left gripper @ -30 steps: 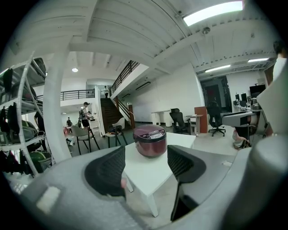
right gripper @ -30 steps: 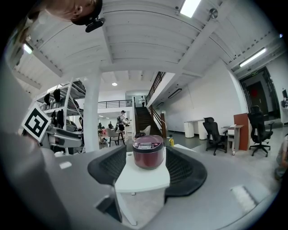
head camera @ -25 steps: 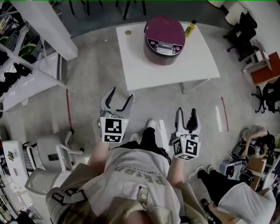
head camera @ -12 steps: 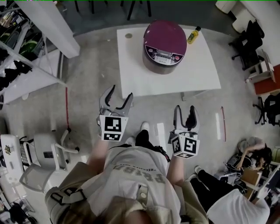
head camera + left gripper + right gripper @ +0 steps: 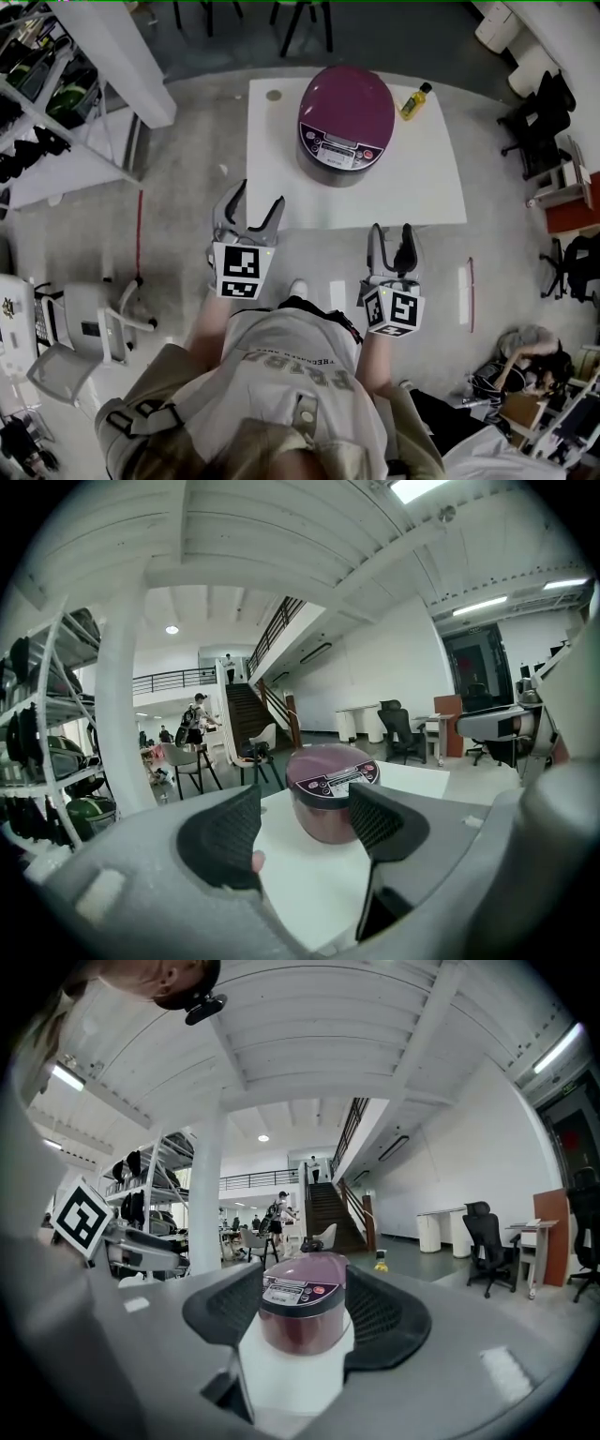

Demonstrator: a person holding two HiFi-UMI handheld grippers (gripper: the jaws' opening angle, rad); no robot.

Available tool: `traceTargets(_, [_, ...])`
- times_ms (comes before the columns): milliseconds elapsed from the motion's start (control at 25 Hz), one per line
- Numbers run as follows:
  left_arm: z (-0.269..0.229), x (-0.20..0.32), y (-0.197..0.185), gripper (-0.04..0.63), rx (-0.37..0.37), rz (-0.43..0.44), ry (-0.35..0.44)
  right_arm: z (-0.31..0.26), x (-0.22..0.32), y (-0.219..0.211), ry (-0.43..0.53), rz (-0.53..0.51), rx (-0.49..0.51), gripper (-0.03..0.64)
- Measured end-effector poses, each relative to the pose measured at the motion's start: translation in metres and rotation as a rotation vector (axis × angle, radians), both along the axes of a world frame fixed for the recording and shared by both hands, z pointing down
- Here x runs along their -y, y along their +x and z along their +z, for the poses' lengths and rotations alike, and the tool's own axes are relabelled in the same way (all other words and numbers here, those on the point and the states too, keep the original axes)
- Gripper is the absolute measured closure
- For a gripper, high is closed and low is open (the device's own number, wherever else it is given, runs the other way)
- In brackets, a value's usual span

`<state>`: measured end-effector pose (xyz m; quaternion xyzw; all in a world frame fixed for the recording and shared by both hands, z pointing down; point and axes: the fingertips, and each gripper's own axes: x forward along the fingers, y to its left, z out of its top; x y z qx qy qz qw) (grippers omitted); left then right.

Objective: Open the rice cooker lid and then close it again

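Observation:
A maroon rice cooker (image 5: 345, 122) with its lid down and a grey control panel facing me stands on a white table (image 5: 281, 178). Both grippers hang in the air short of the table's near edge, above the floor. My left gripper (image 5: 260, 199) is open and empty, just off the table's near left corner. My right gripper (image 5: 391, 234) is open and empty, a little before the front edge. The left gripper view shows the cooker (image 5: 330, 799) beyond the open gripper (image 5: 305, 822). In the right gripper view the cooker (image 5: 302, 1312) sits framed between the open gripper's (image 5: 305, 1321) two pads.
A yellow bottle (image 5: 413, 100) stands on the table right of the cooker, and a small round object (image 5: 273, 95) lies at its far left corner. Shelving (image 5: 56, 103) lines the left, a white chair (image 5: 84, 328) stands lower left, and office chairs (image 5: 544, 122) stand at the right.
The person has walked toward the table. Both grippers have come forward with it, and the cooker and table now sit nearer and larger. Jaws are unchanged.

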<state>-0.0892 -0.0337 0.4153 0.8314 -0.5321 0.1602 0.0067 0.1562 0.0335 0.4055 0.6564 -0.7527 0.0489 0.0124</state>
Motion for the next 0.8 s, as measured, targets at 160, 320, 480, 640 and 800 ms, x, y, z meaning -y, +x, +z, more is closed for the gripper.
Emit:
traceTargets(160, [-0.002,0.016,0.013,0.295,-0.003,-0.026,0.006,0.0,0.019,0.012,0.003,-0.033,0.001,0.362])
traceTargets(320, [-0.001,0.026,0.023,0.295,0.003,-0.037,0.004,0.001,0.033,0.02,0.003,-0.053,0.004,0.361])
traceTargets(480, [0.002,0.033,0.027,0.295,0.016,-0.043,-0.013,0.002,0.046,0.024,-0.003,-0.064,0.012,0.362])
traceTargets(640, [0.011,0.042,0.029,0.295,0.033,-0.032,-0.039,0.006,0.057,0.022,-0.018,-0.073,0.022,0.362])
traceTargets(800, [0.022,0.054,0.032,0.294,0.052,-0.006,-0.06,0.016,0.067,0.02,-0.042,-0.074,0.022,0.362])
